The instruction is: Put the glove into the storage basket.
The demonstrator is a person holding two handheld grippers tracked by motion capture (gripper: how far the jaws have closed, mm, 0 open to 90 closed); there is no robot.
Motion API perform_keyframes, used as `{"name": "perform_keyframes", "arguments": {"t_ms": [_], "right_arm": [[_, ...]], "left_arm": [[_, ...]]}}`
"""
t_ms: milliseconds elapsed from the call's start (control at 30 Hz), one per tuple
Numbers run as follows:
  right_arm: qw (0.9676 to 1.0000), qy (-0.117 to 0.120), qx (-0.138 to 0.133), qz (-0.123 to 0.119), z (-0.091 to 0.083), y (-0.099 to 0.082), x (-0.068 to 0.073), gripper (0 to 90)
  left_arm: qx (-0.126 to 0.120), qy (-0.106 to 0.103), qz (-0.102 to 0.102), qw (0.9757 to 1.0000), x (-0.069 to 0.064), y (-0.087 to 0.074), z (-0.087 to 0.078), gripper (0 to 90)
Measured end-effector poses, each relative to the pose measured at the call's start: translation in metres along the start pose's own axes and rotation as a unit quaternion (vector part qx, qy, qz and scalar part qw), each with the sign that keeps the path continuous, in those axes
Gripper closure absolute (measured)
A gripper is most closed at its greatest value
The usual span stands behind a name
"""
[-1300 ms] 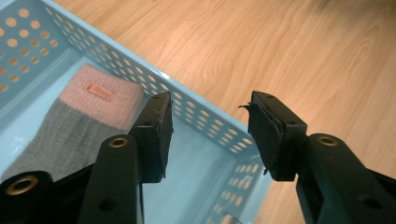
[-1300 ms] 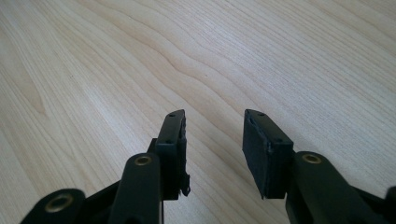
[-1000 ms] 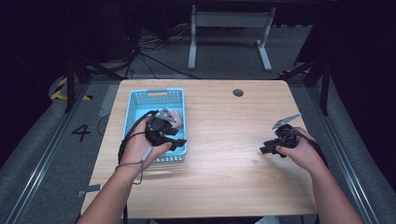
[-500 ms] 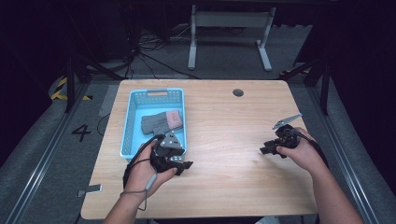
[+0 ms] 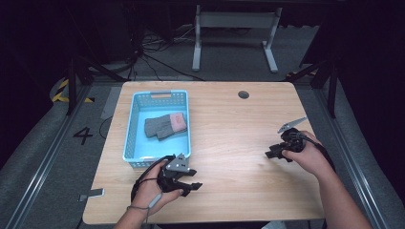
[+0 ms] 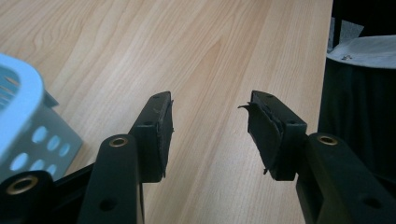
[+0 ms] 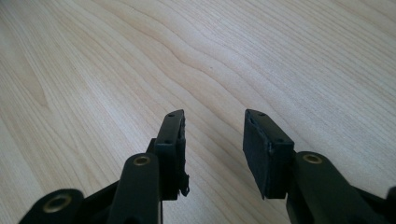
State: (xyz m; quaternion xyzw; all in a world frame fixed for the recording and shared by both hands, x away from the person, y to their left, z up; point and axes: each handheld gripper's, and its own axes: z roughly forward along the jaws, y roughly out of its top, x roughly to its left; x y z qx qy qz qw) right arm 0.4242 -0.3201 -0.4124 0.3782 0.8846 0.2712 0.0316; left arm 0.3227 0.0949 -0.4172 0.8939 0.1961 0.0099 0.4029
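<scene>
A light blue plastic basket (image 5: 129, 133) stands on the left half of the wooden table (image 5: 239, 133). In it lies a folded grey cloth item with a pink band (image 5: 165, 125). My left gripper (image 5: 195, 180) rests low over the table just in front of the basket's near right corner. Its jaws stand open with bare wood between them, as the left gripper view (image 6: 210, 126) shows, with the basket's corner (image 6: 18, 116) at its left. My right gripper (image 5: 270, 153) sits at the table's right side, open over bare wood (image 7: 212, 140).
A round cable hole (image 5: 243, 94) sits near the table's far edge. A white metal desk frame (image 5: 234, 28) and cables stand on the floor behind. Beyond the table's edge in the left gripper view lies a white sheet (image 6: 364, 46).
My left gripper has drawn back from over the basket toward the near edge and come down by the basket's front corner. The grey item lies uncovered in the basket. The right hand kept still.
</scene>
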Motion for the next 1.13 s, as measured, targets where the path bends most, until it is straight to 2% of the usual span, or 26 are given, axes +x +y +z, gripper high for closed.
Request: {"name": "perform_keyframes", "arguments": {"t_ms": [133, 233, 333, 400, 533, 600, 767, 1133], "right_arm": [[1.0, 0.0, 0.002, 0.0, 0.002, 0.0, -0.001, 59.9], [1.0, -0.001, 0.004, 0.002, 0.003, -0.001, 0.0, 59.8], [1.0, -0.001, 0.005, 0.001, 0.004, -0.001, 0.0, 59.8], [1.0, -0.001, 0.008, -0.001, 0.005, -0.001, 0.0, 59.8], [0.9999, 0.0, 0.014, -0.003, 0.01, -0.002, 0.0, 59.0], [0.9998, -0.003, 0.02, -0.006, 0.011, -0.002, 0.001, 59.0], [0.9998, -0.001, 0.02, -0.007, 0.011, -0.002, 0.002, 58.9], [0.9998, -0.003, 0.018, -0.007, 0.01, -0.002, 0.001, 58.9]], "left_arm": [[0.003, -0.008, -0.019, 0.9998, 0.001, -0.008, 0.011, 50.6], [0.007, 0.005, -0.018, 0.9998, 0.001, -0.012, 0.017, 50.1], [-0.005, 0.004, -0.024, 0.9997, 0.002, -0.017, 0.023, 49.8], [0.0, 0.017, -0.02, 0.9997, 0.002, -0.019, 0.025, 49.3], [0.008, 0.013, -0.029, 0.9995, 0.005, -0.024, 0.03, 48.8], [0.014, 0.02, -0.025, 0.9994, 0.005, -0.024, 0.031, 48.7], [0.018, 0.017, -0.03, 0.9992, 0.005, -0.024, 0.03, 48.2], [0.018, 0.015, -0.029, 0.9993, 0.004, -0.023, 0.03, 47.8]]}}
